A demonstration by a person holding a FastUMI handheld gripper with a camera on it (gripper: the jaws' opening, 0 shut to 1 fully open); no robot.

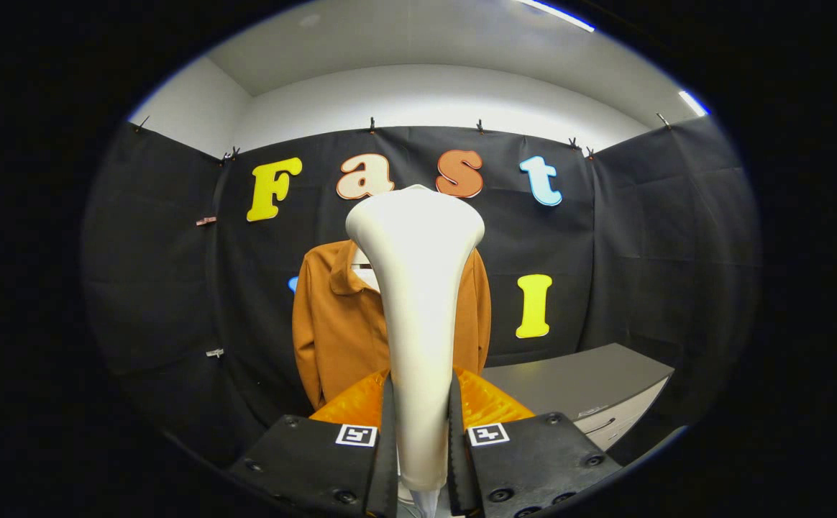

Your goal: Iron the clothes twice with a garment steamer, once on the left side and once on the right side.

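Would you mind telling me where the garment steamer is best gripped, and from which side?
Grip the garment steamer on its slim lower handle, from behind, one finger on each side. The gripper is shut there now; the flared head tops it, facing the brown jacket.

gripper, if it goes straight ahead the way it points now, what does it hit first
Most likely the brown jacket hanging on the booth wall. The gripper has its fingers shut on the white steamer, whose head leads. Depth is unclear.
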